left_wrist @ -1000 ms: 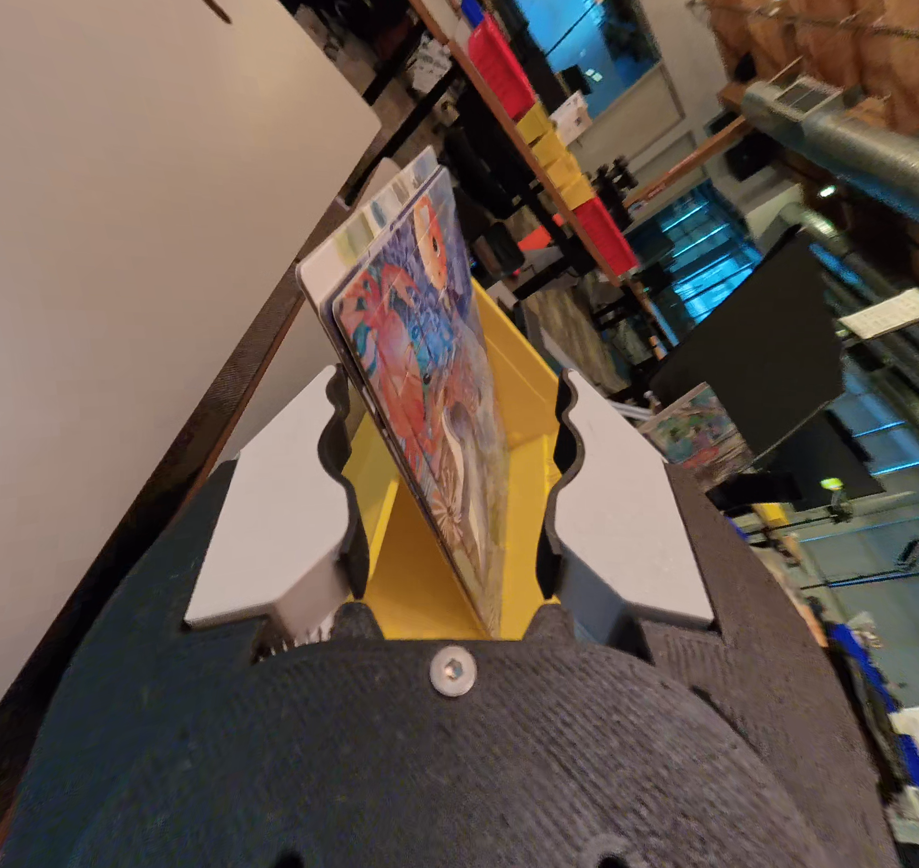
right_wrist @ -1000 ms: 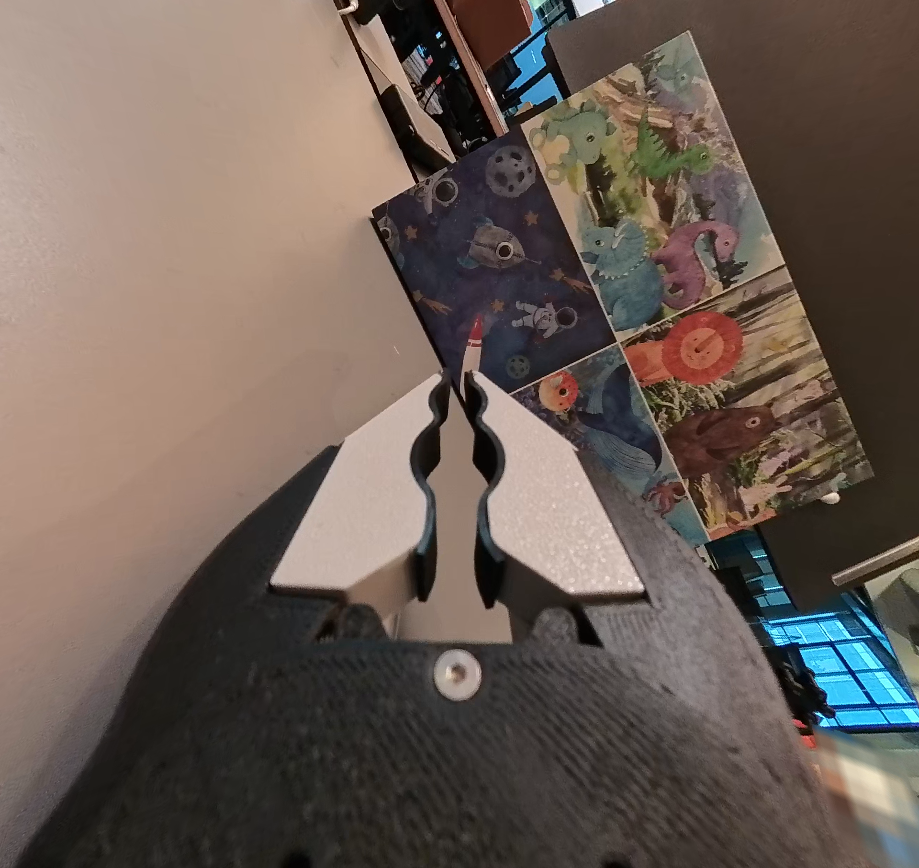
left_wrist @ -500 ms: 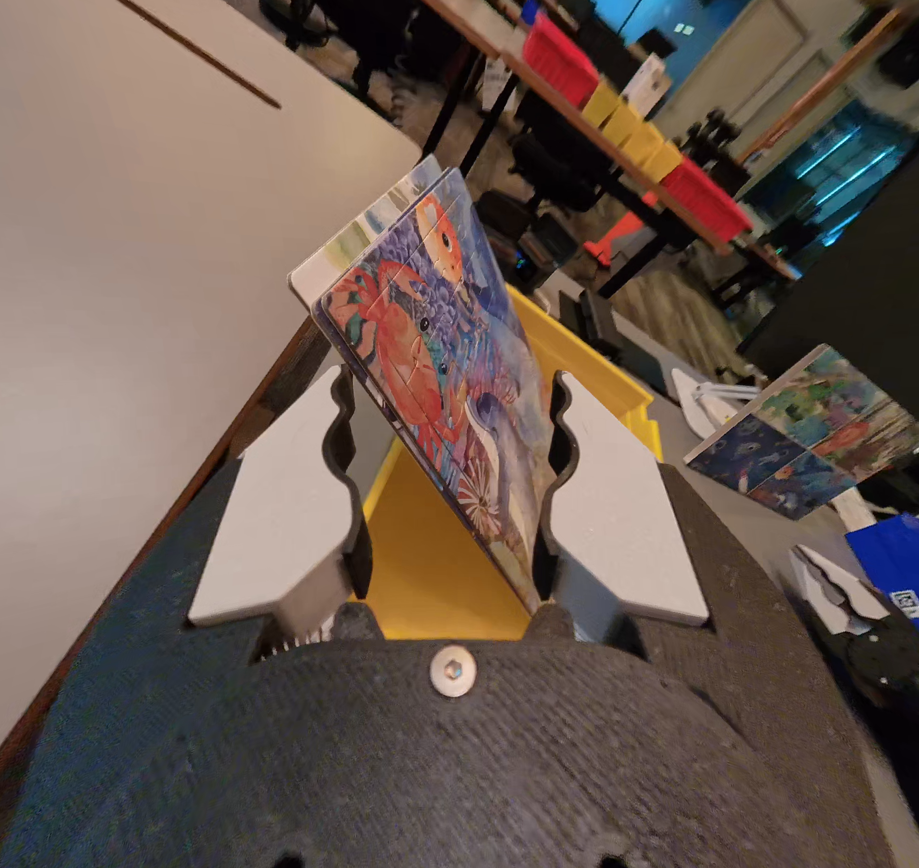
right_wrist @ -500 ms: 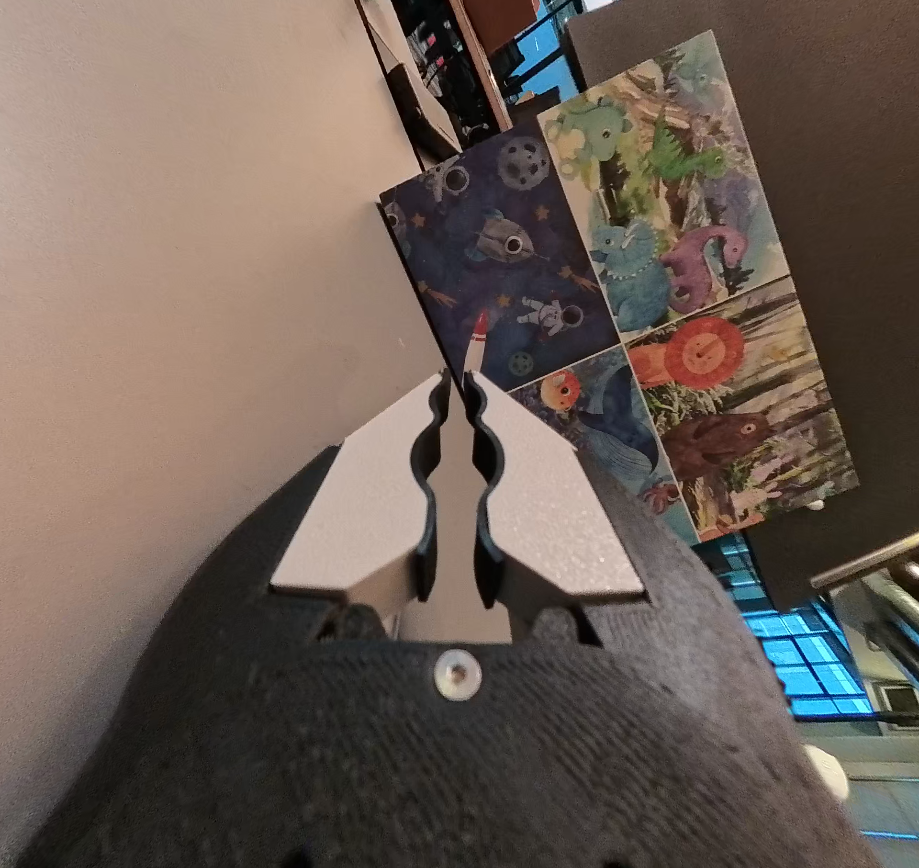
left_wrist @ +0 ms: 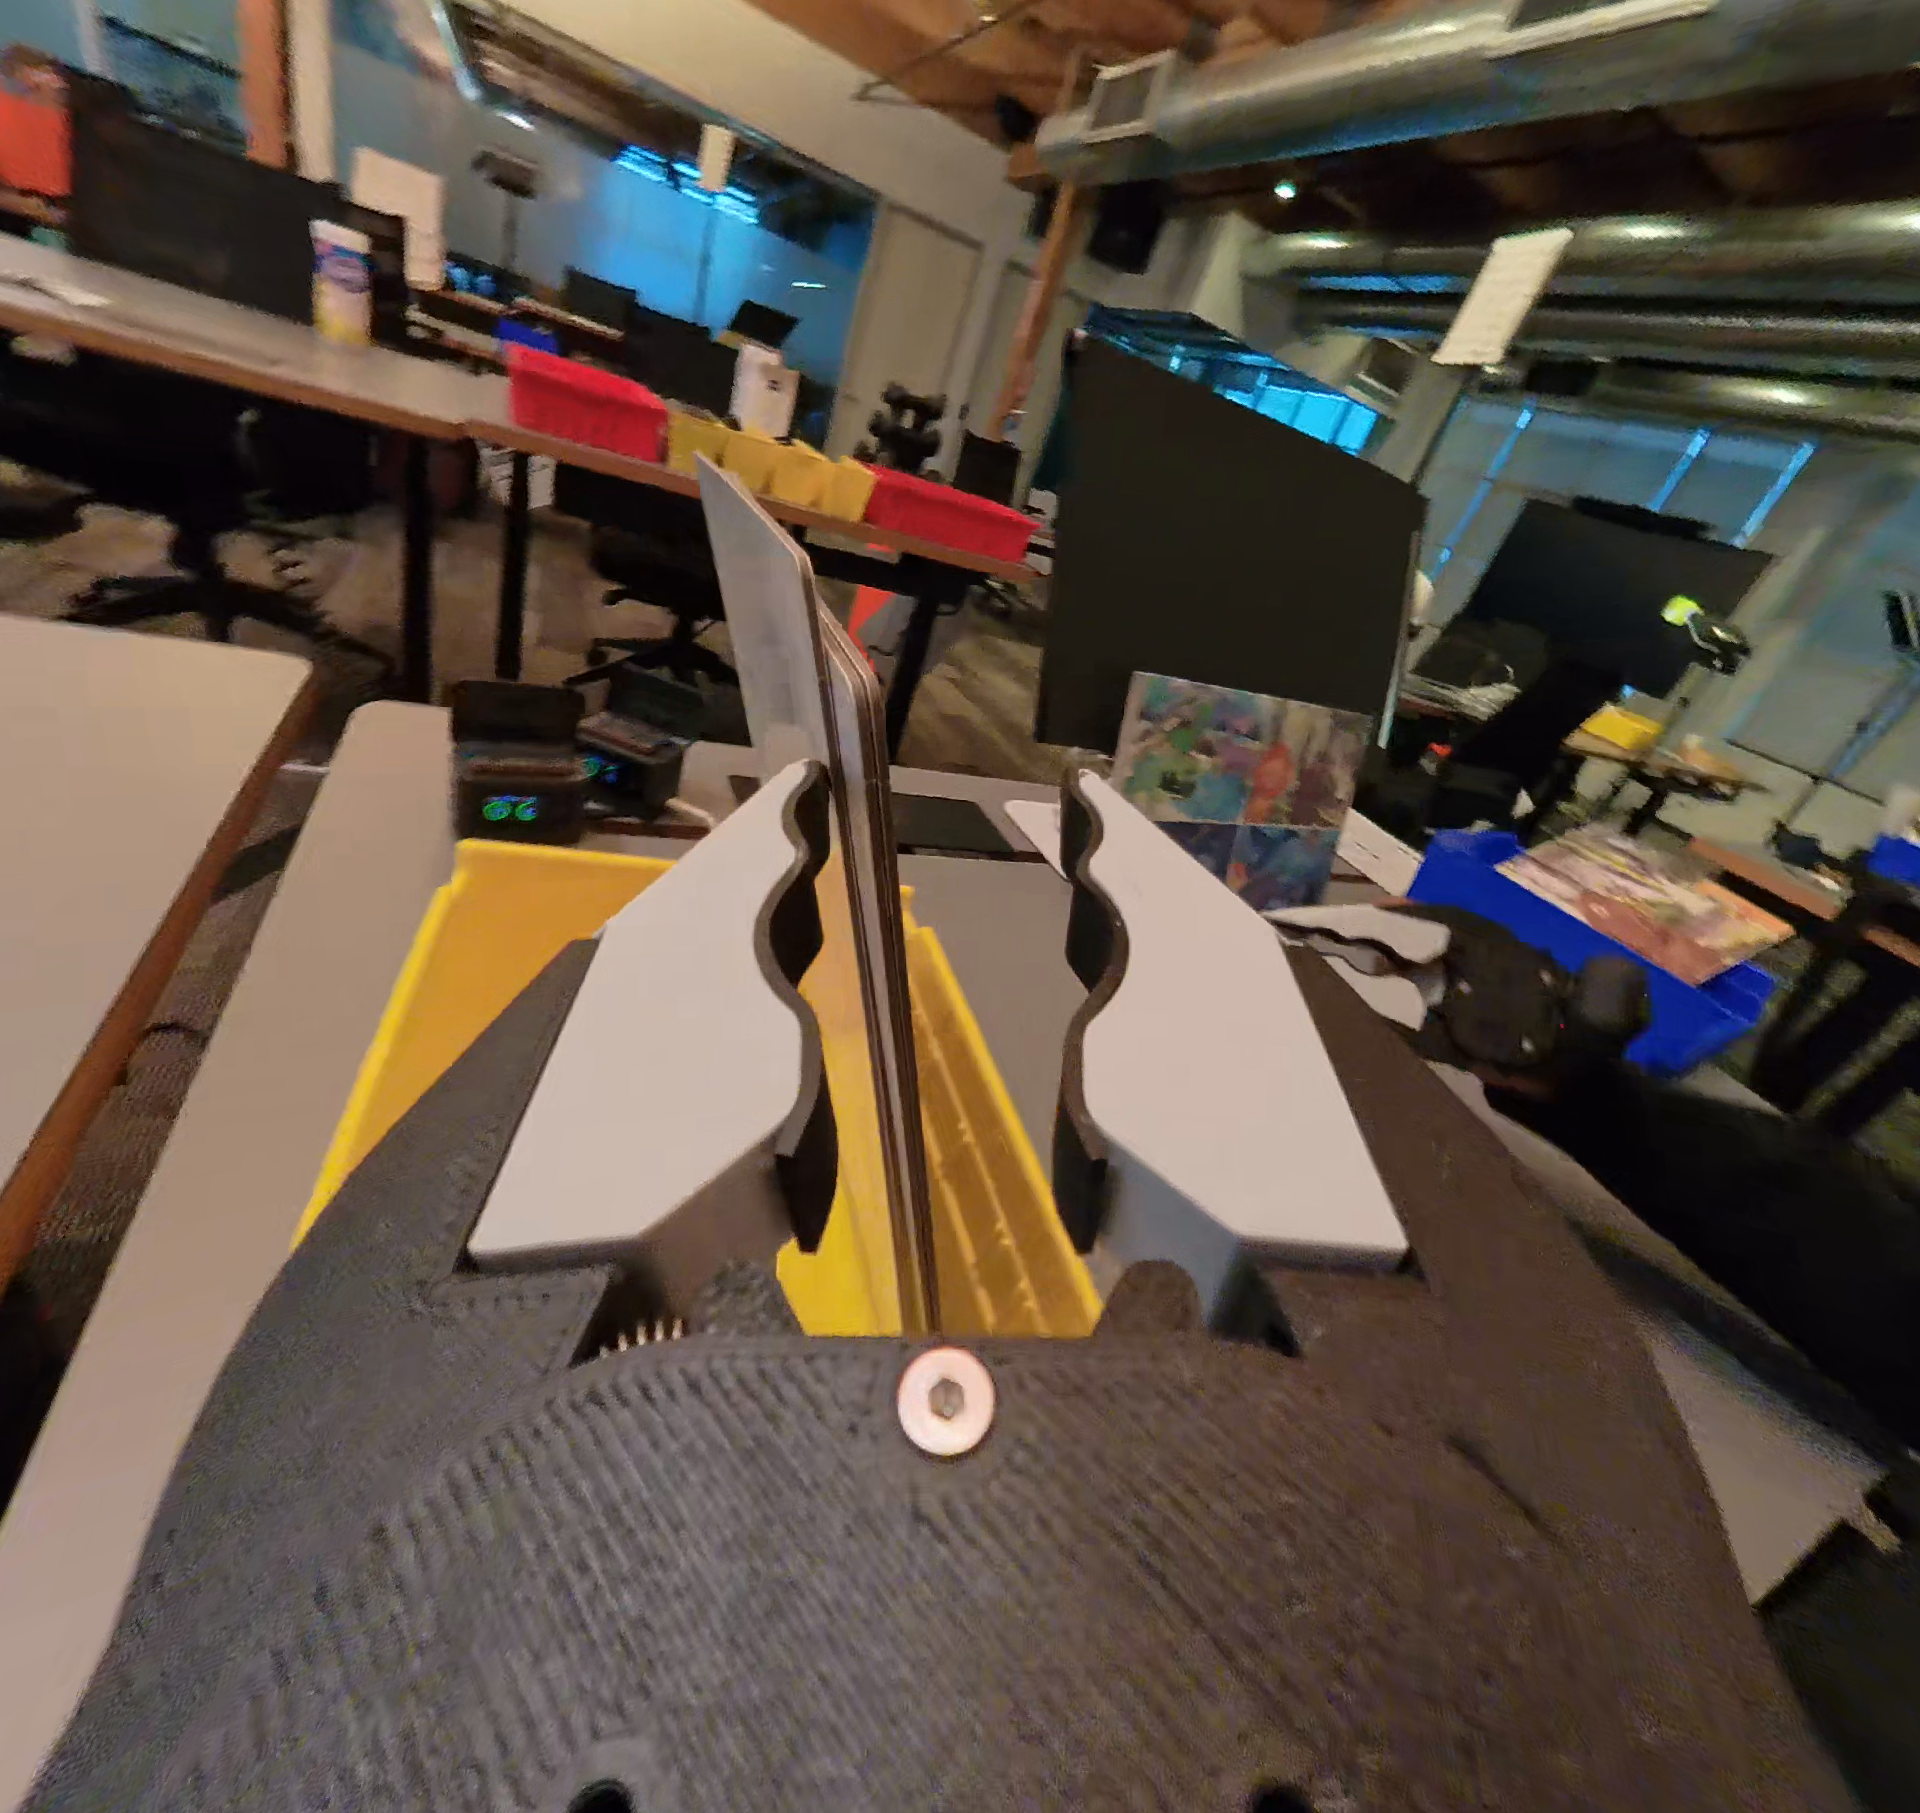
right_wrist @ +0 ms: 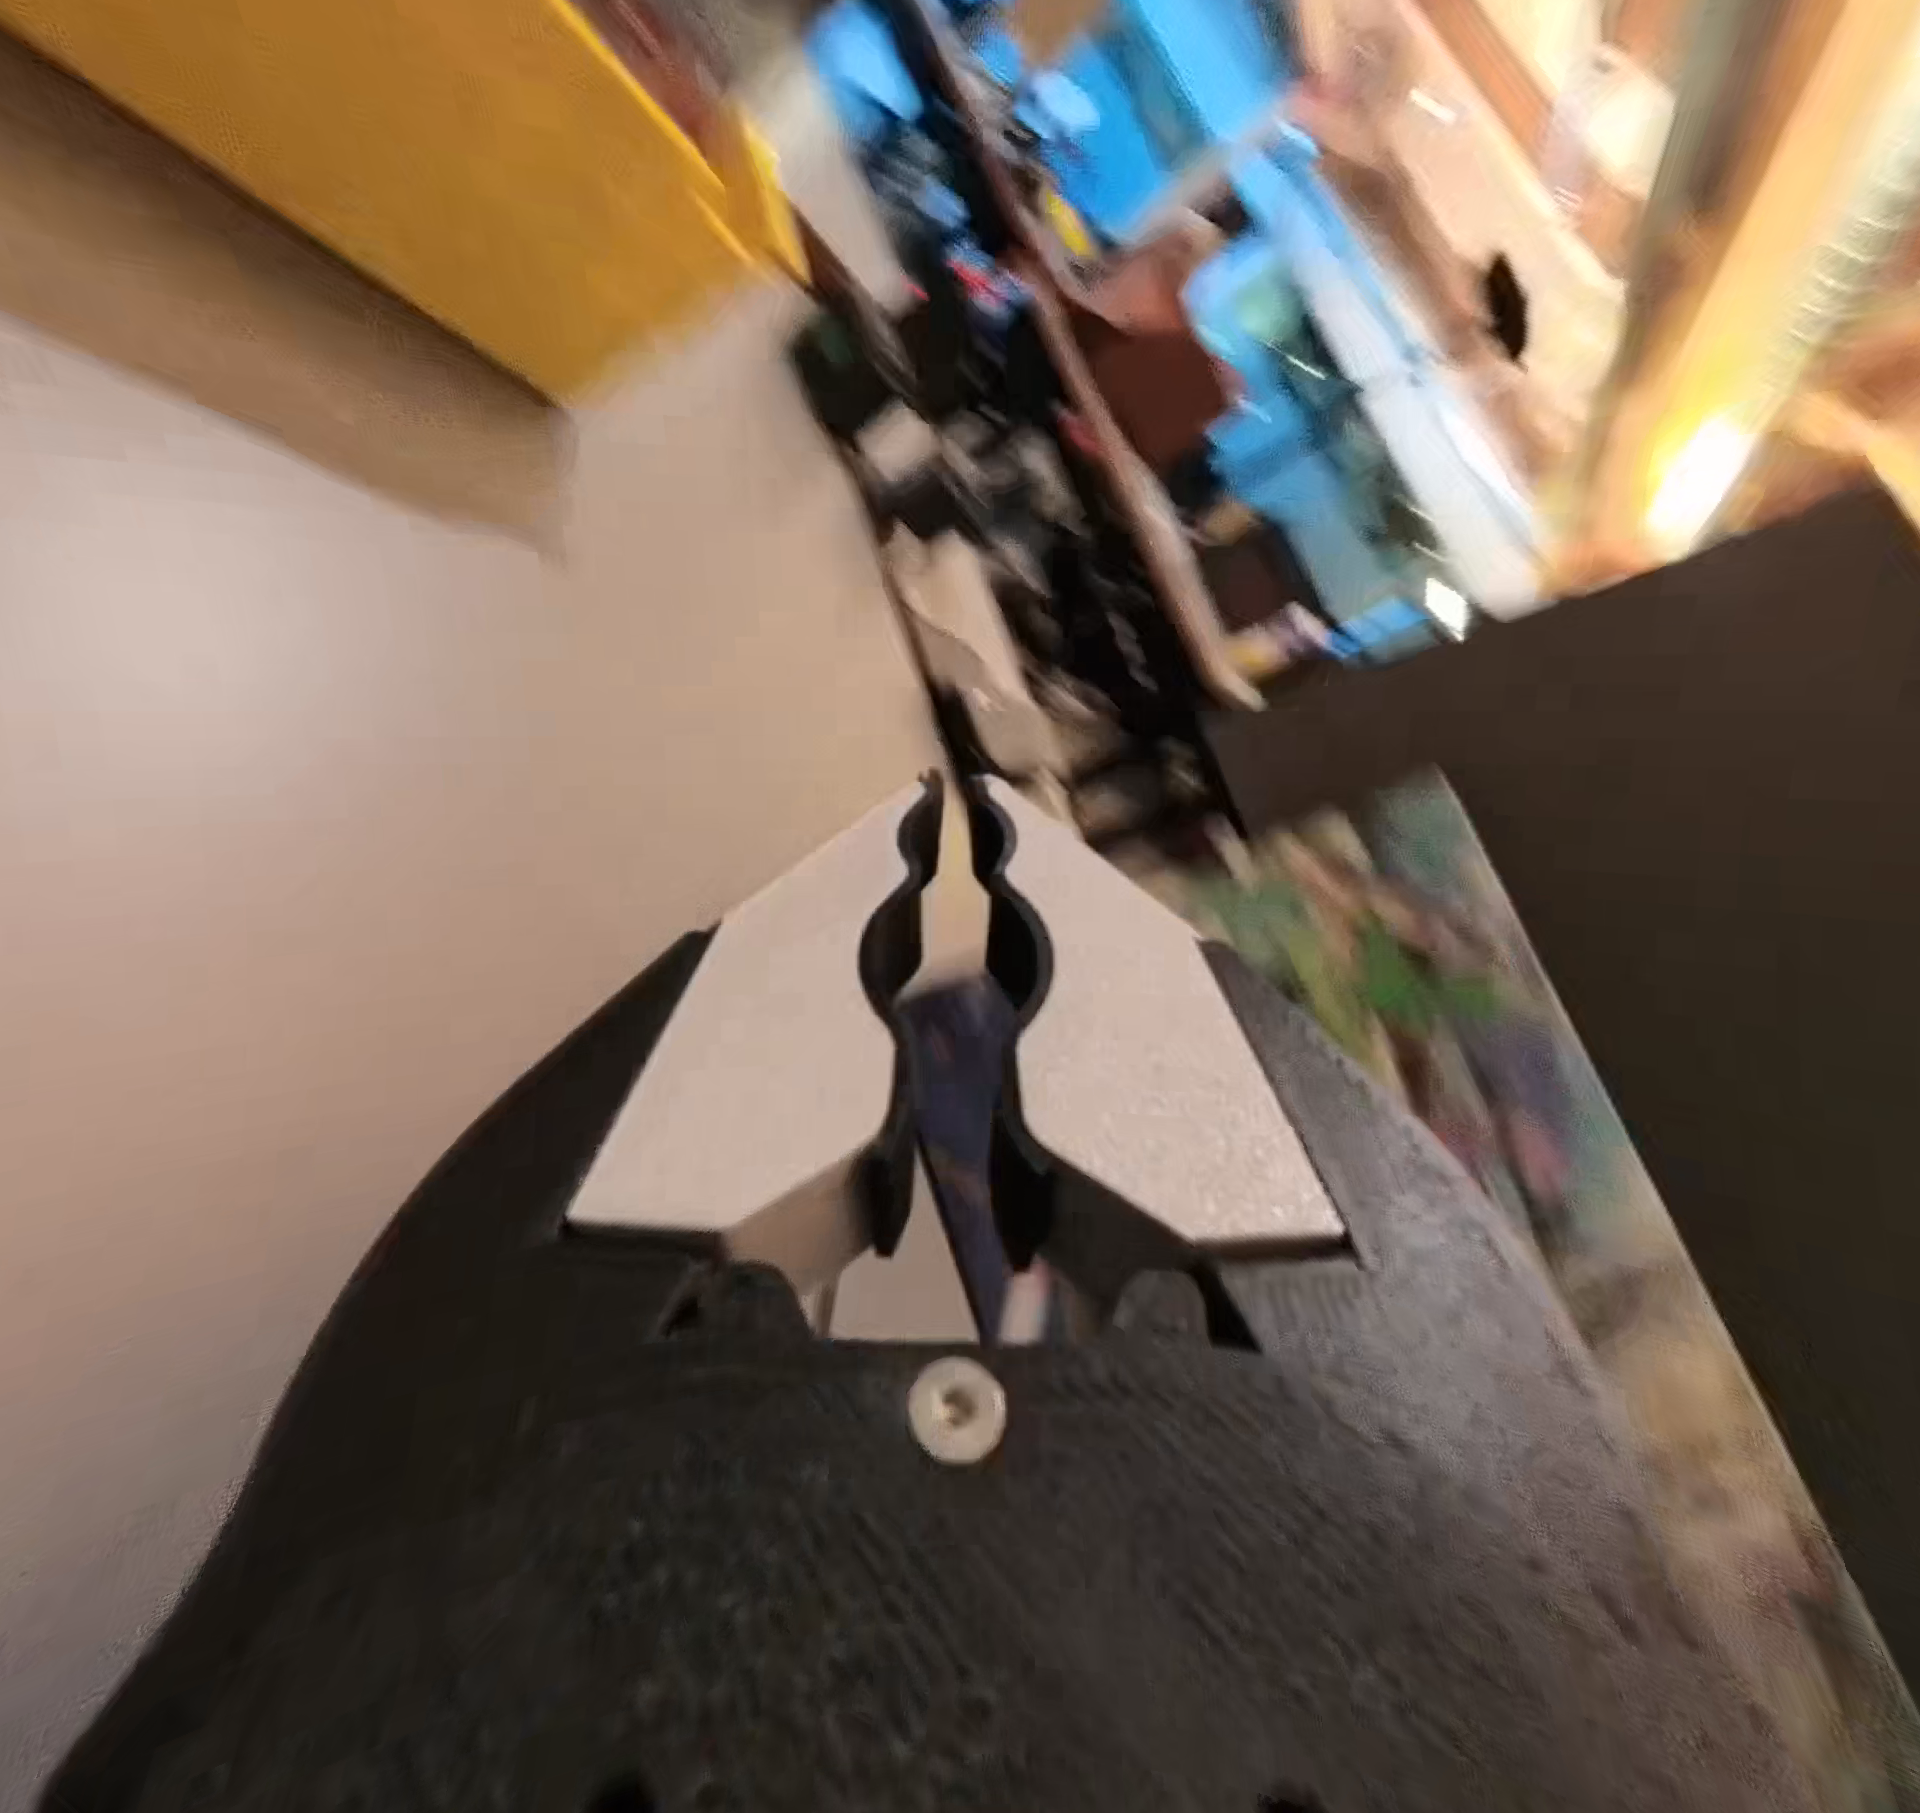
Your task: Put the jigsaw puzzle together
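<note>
We see the left gripper (left_wrist: 940, 807) with its fingers (left_wrist: 665, 1015) spread wide. Between them stand thin puzzle boards (left_wrist: 821, 724), edge-on and upright, close against the left finger and apart from the right one; whether they touch the left finger we cannot tell. The boards rise from a yellow bin (left_wrist: 436, 994) that sits on the grey worktop (left_wrist: 260, 1088), near its left edge. A picture card (left_wrist: 1236, 787) with four coloured panels stands farther along the worktop before a black panel (left_wrist: 1226, 579). A blue bin (left_wrist: 1486, 870) holding another printed sheet lies to the right.

The right wrist view is blurred. The right gripper (right_wrist: 956, 807) has its fingers (right_wrist: 769, 1046) nearly pressed together, and a dark blue flat piece (right_wrist: 961, 1067) sits in the narrow gap between them. The yellow bin (right_wrist: 343, 101) lies beyond at upper left.
</note>
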